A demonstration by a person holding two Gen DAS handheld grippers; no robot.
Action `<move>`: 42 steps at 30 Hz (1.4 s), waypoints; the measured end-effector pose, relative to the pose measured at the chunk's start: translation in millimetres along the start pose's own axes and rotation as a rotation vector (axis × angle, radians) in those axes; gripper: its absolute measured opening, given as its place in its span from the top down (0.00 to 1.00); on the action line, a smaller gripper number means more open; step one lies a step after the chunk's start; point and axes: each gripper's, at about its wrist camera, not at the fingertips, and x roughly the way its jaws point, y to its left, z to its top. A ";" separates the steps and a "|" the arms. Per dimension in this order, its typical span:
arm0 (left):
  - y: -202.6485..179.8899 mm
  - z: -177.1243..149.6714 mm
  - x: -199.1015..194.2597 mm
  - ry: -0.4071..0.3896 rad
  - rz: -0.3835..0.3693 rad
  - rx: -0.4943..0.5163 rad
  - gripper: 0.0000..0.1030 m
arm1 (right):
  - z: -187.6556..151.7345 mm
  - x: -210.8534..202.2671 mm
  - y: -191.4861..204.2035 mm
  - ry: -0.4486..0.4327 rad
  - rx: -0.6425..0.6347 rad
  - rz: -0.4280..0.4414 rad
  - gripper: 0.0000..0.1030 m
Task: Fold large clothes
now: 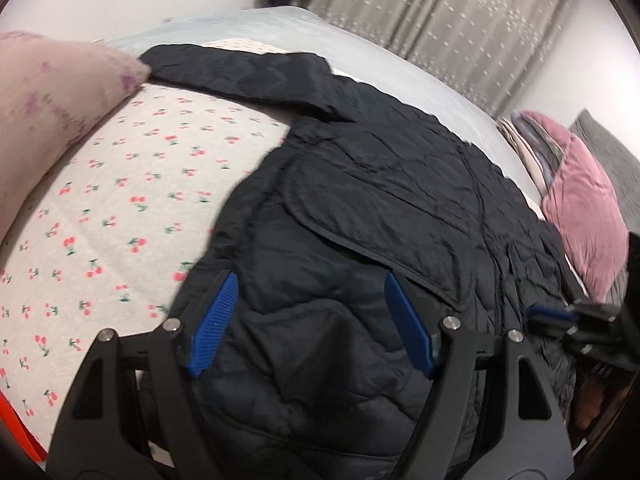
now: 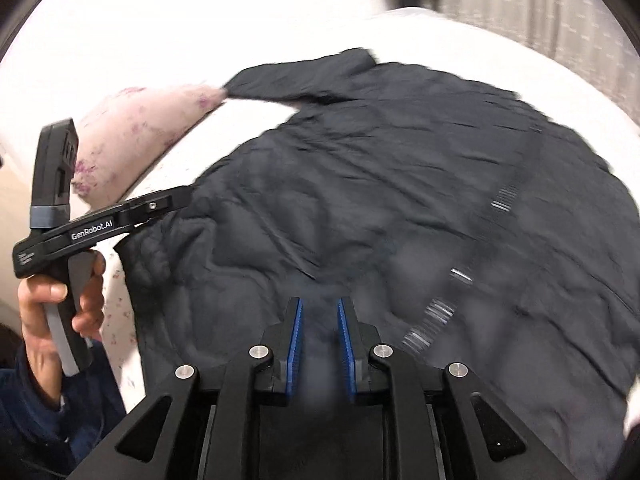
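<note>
Two grippers over one dark quilted jacket, spread across the bed.

Left gripper: jaws stand wide apart, nothing between the blue pads; jacket fabric lies below them, and whether the tips touch it I cannot tell. In the right wrist view the same tool comes in from about 9 o'clock, a hand on its grip, tip at the jacket's near-left edge.

Right gripper: jaws narrow, a slim gap between the pads. The gap reads as blurred dark cloth, but nothing is clearly pinched; I take it as released, jaws only slightly parted. It hangs over the lower middle of the jacket. In the left wrist view it shows at roughly 3 o'clock, low over the jacket's right side.

Jacket: long axis runs from the tools away toward 12 to 1 o'clock. One sleeve stretches off toward 10 or 11 o'clock, its cuff touching a pale floral pillow. The zip line runs diagonally, right of the right gripper.

Judgement: the outstretched sleeve is the loose part, and it lies on the left gripper's side, so that hand looks nearer for bringing it in across the body. The near hem sits under both tools.

Around: cherry-print sheet left of the jacket, a pink cushion at the right edge, curtain beyond the bed.
</note>
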 end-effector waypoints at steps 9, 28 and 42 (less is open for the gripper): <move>-55.2 -9.7 9.1 0.031 -0.045 0.154 0.26 | -79.0 -98.1 -171.9 -0.246 0.475 -0.237 0.20; -114.0 -22.5 46.7 0.139 -0.109 0.254 0.26 | -80.4 -32.5 -267.5 -0.166 0.538 -0.281 0.87; -105.6 -27.0 33.4 0.132 -0.119 0.234 0.26 | -126.2 -93.6 -179.5 -0.185 0.205 -0.253 0.92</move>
